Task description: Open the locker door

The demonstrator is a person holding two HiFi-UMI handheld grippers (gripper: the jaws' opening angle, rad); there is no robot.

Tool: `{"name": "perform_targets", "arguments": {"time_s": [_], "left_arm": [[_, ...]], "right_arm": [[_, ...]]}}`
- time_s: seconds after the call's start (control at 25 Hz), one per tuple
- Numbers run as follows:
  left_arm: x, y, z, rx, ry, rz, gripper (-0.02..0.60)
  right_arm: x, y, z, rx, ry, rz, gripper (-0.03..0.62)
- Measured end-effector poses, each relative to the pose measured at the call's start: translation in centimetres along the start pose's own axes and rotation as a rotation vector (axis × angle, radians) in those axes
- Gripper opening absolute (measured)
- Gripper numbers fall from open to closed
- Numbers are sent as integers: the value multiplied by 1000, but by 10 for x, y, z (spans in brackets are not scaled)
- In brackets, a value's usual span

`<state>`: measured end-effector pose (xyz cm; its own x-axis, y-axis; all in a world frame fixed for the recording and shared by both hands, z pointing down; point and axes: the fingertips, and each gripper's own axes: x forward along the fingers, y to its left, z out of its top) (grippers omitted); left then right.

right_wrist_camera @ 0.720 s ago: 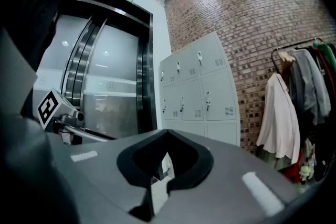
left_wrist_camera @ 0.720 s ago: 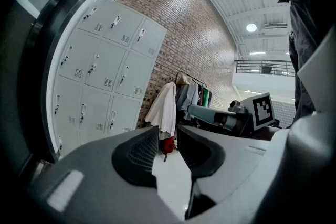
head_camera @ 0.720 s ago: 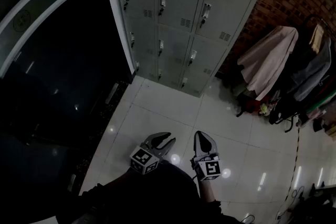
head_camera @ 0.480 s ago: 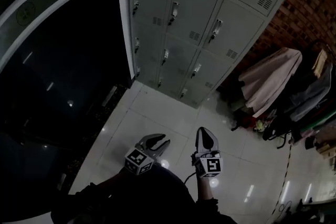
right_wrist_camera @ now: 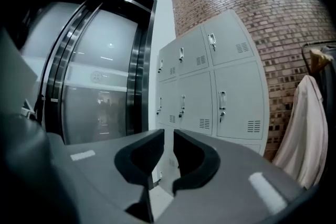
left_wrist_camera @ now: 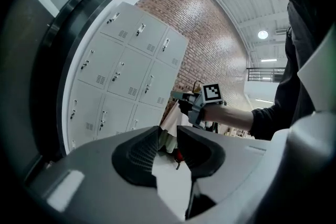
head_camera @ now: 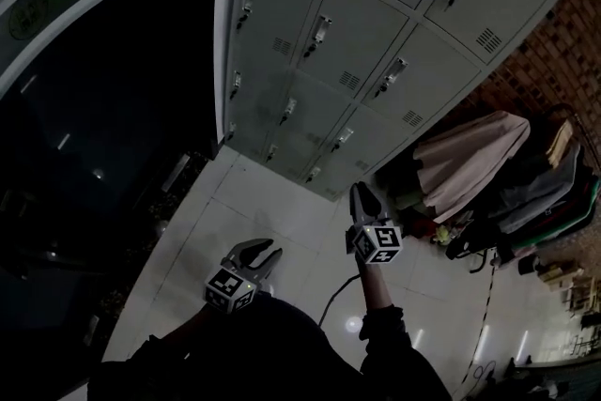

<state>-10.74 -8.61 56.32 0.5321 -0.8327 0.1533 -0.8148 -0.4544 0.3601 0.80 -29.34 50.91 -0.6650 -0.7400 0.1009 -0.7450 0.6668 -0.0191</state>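
A bank of grey lockers (head_camera: 376,42) fills the top of the head view, every door closed, each with a small handle such as the one (head_camera: 322,28) near the middle. My right gripper (head_camera: 358,191) is raised toward the lower lockers, well short of them, its jaws shut on nothing. My left gripper (head_camera: 266,249) hangs lower and to the left over the tiled floor, slightly open and empty. The lockers (right_wrist_camera: 210,86) stand ahead of my right gripper (right_wrist_camera: 168,139) in the right gripper view. From my left gripper (left_wrist_camera: 168,136), the lockers (left_wrist_camera: 126,71) and the right gripper (left_wrist_camera: 178,96) show.
A dark glass doorway (head_camera: 94,108) adjoins the lockers on the left. A brick wall (head_camera: 563,5) stands to the right, with a rack of hanging coats (head_camera: 470,164) in front of it. A cable (head_camera: 484,324) trails over the white tiled floor (head_camera: 235,211).
The lockers have grown larger and nearer in the head view. My right gripper has risen toward them, while the left has dropped lower and leftward.
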Motion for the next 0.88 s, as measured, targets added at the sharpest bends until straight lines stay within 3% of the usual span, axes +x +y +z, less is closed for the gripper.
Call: {"name": "perform_targets", "arguments": {"time_s": [0.32, 0.52, 0.88], "left_arm": [[-15, 36, 4, -4, -35, 67, 129], [-8, 62, 12, -17, -54, 144, 129], [35, 104, 41, -24, -60, 218, 129]], "right_arm": [[119, -68, 30, 11, 10, -36, 40], [180, -147, 57, 77, -48, -144, 29], [293, -254, 95, 22, -23, -236, 48]]}}
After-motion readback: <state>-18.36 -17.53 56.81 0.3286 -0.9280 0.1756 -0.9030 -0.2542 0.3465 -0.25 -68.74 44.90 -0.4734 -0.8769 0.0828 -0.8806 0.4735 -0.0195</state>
